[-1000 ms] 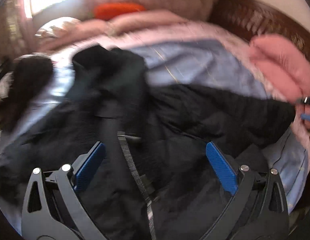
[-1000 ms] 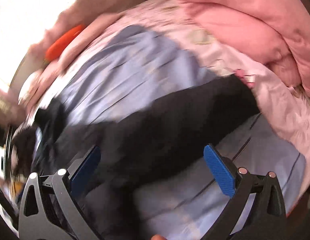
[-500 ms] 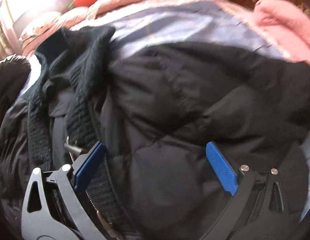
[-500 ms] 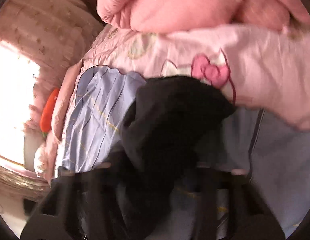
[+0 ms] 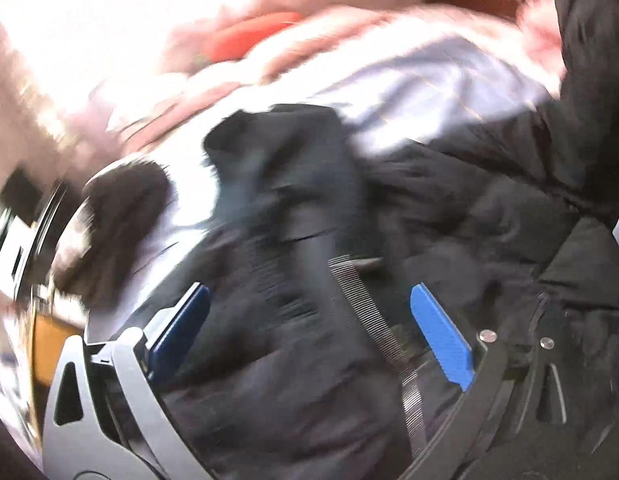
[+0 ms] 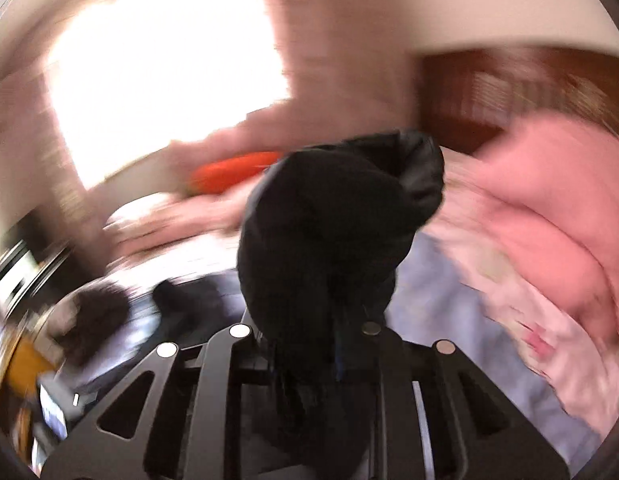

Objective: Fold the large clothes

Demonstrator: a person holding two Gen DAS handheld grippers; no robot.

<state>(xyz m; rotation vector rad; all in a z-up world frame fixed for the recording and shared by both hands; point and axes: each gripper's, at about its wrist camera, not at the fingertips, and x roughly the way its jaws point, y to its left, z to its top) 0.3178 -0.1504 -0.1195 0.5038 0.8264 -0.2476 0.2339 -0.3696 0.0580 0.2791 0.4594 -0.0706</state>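
Observation:
A black quilted jacket [image 5: 449, 220] lies crumpled on the bed, its zipper [image 5: 373, 320] running down between the left fingers. My left gripper [image 5: 309, 292] hovers just above the jacket front, open, blue pads wide apart and holding nothing. In the right wrist view my right gripper [image 6: 309, 332] has its jaws closing on the end of the jacket's sleeve [image 6: 329, 220], which bunches up in front of the camera and hides the pads. That raised sleeve [image 5: 589, 80] also rises at the far right of the left wrist view. Both views are motion-blurred.
The bed has a pale blue sheet [image 5: 429, 88] and a heaped pink quilt [image 6: 549, 208] on the right. An orange cushion [image 6: 237, 170] lies by the bright window. A brown wooden headboard [image 6: 489, 96] stands behind. A dark furry item [image 5: 121, 216] lies at the bed's left edge.
The right gripper went from wide open over the sleeve to closed on its end and lifted it. The left gripper dipped to the jacket, then pulled back up, still open.

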